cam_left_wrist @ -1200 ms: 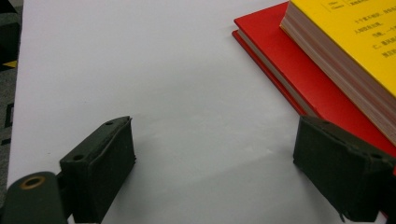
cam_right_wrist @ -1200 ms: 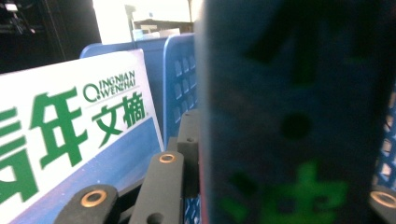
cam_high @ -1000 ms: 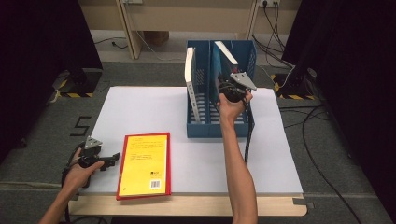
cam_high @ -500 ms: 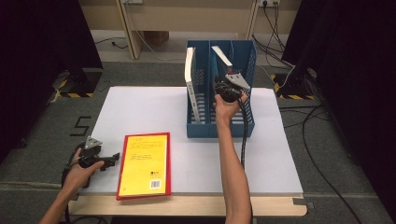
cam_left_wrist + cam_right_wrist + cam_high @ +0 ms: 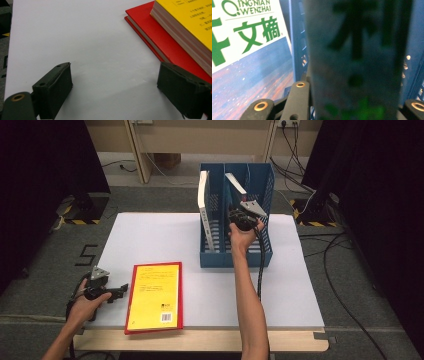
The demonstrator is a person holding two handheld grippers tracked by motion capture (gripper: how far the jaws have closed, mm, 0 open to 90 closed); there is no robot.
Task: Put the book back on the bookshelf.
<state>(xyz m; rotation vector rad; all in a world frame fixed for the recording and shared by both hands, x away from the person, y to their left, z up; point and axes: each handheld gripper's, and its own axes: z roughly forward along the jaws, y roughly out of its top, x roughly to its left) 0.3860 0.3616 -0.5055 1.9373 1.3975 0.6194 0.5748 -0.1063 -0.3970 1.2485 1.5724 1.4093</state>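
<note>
Your right gripper is clenched on the spine of a book – in the right gripper view this grey spine with green characters stands between the two black jaws. The book is inside the blue file rack, in its right compartment, and it is tilted: the top end leans toward the middle divider, the lower end is at your gripper, so the long axis runs up and away from you. I judge the next move turns on this lean; you must bring the book upright without pushing the divider.

In the left compartment of the rack a white book stands nearly upright, just beside the divider, so there is little room on that side.

Your left gripper is released, with nothing between its jaws, well apart from the rack near the front left of the white table. Just beside it lie a yellow book on a red book – the left hand is nearer to these.
</note>
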